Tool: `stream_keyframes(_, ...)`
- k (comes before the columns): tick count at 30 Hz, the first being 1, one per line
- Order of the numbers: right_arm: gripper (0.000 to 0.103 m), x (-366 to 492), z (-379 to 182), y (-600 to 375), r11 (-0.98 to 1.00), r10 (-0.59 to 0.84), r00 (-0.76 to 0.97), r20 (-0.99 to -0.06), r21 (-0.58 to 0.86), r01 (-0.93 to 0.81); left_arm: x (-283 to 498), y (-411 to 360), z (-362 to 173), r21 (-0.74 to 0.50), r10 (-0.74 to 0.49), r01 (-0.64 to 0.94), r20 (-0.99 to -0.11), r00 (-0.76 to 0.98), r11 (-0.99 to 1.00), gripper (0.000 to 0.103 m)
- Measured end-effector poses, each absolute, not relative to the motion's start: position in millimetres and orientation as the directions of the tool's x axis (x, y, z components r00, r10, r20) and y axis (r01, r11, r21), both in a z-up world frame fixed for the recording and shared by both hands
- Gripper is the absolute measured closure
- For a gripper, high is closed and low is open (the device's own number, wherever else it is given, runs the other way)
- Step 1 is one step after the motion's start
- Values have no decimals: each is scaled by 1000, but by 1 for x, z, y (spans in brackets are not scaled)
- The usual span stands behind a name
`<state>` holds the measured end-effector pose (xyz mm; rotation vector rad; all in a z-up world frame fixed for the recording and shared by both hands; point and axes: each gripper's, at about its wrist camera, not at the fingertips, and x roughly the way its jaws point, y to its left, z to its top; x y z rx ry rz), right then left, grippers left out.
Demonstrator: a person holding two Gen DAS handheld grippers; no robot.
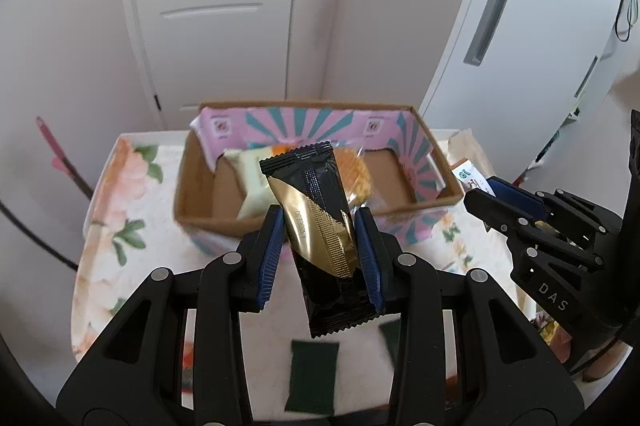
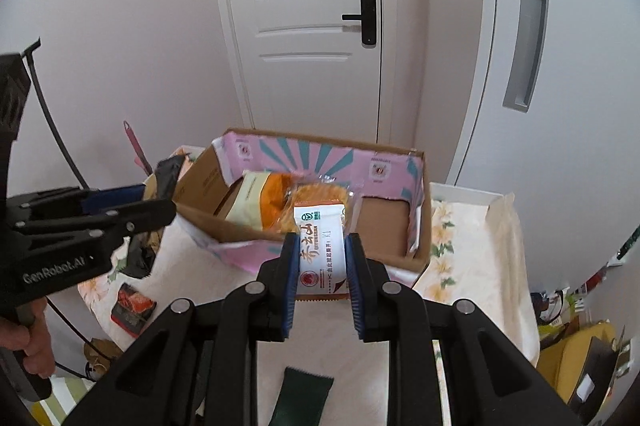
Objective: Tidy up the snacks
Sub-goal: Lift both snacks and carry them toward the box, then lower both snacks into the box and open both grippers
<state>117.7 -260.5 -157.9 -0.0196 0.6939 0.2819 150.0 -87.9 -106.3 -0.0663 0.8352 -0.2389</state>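
My left gripper is shut on a black and gold snack packet and holds it upright just in front of the cardboard box. My right gripper is shut on a white and orange snack packet at the box's near wall. Inside the box lie a cream packet and an orange clear-wrapped snack. The right gripper also shows in the left wrist view, and the left gripper in the right wrist view.
The box stands on a table with a floral cloth. A dark green packet lies near the front. A red packet and a black wrapper lie at the table's left. A white door stands behind.
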Motion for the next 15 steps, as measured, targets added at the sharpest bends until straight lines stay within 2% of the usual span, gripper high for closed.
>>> stream_keyframes(7, 82, 151, -150, -272, 964, 256, 723, -642, 119, -236, 201, -100, -108, -156, -269, 232, -739, 618, 960, 70)
stream_keyframes(15, 82, 201, -154, -276, 971, 240, 704, -669, 147, -191, 267, -109, -139, -158, -278, 259, -795, 539, 953, 70)
